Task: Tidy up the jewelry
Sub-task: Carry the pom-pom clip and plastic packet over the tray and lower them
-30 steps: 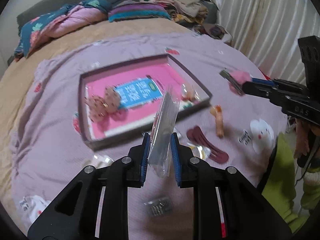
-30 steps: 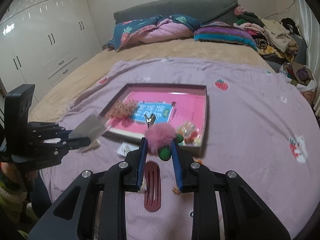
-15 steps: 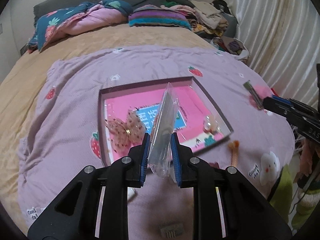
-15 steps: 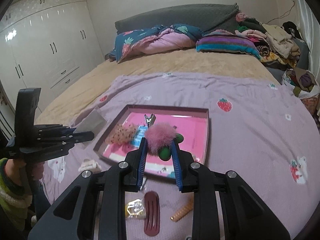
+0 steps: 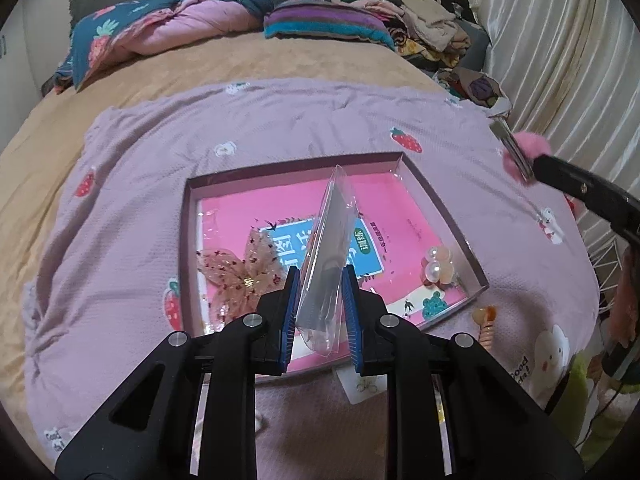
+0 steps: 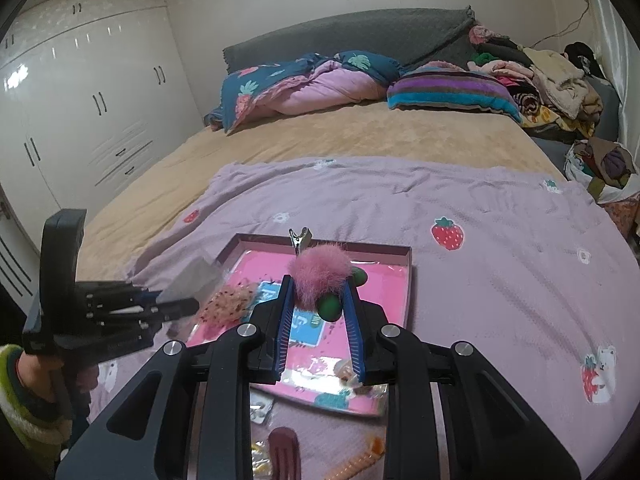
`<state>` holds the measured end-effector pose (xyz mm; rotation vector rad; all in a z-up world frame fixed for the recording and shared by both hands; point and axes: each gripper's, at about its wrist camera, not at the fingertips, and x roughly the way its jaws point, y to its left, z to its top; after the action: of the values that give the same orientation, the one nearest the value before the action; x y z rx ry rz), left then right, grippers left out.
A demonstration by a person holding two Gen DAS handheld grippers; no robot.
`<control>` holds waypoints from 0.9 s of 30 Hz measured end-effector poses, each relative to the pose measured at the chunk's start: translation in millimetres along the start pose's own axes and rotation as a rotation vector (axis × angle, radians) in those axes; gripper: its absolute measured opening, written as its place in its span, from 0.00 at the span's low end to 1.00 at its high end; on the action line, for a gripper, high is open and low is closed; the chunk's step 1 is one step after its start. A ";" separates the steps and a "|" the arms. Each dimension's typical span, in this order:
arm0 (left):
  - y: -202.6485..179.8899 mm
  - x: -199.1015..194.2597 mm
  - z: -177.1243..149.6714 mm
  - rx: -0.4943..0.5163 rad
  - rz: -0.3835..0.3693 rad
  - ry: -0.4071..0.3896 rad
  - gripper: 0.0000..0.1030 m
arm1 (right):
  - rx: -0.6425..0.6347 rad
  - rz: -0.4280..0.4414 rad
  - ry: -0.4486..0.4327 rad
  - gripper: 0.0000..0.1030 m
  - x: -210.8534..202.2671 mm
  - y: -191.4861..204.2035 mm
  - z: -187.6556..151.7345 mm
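My left gripper (image 5: 320,280) is shut on a clear plastic bag (image 5: 326,264) with a dark item inside, held above the near side of the pink tray (image 5: 448,216). The tray holds a glittery bow (image 5: 240,276) and a pearl hair clip (image 5: 434,266). My right gripper (image 6: 318,286) is shut on a fluffy pink pom-pom hair clip (image 6: 320,268) with green balls, held above the tray (image 6: 408,256). The pom-pom clip also shows at the right in the left wrist view (image 5: 524,152).
The tray lies on a lilac strawberry blanket (image 5: 120,208) on a bed. Loose pieces lie in front of it: an orange clip (image 5: 486,324), a small card (image 5: 362,384), a maroon hair clip (image 6: 284,452). Pillows and clothes are piled at the back; white wardrobes (image 6: 80,120) stand left.
Both grippers have risen and pulled back from the tray with their items still held. The left gripper now faces the tray more squarely.
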<state>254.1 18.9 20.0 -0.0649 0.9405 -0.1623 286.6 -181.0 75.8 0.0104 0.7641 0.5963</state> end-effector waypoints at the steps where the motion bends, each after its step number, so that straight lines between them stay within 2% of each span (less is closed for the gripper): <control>1: 0.3 4.6 -0.4 -0.003 -0.005 0.006 0.13 | 0.002 -0.003 0.005 0.23 3.8 -1.8 0.0; 14: 1.9 46.6 -15.3 -0.007 -0.016 0.102 0.14 | 0.042 -0.021 0.107 0.23 72.0 -20.5 -9.1; 24: 6.6 80.6 -28.9 -0.038 -0.095 0.151 0.15 | 0.038 -0.056 0.213 0.23 110.2 -32.5 -28.7; 27: 7.8 88.7 -32.8 -0.040 -0.094 0.165 0.16 | 0.018 -0.080 0.236 0.23 114.8 -32.3 -34.8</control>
<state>279.7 12.3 -71.1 -0.1340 1.1059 -0.2384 345.1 -156.4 -31.0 -0.0749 0.9938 0.5194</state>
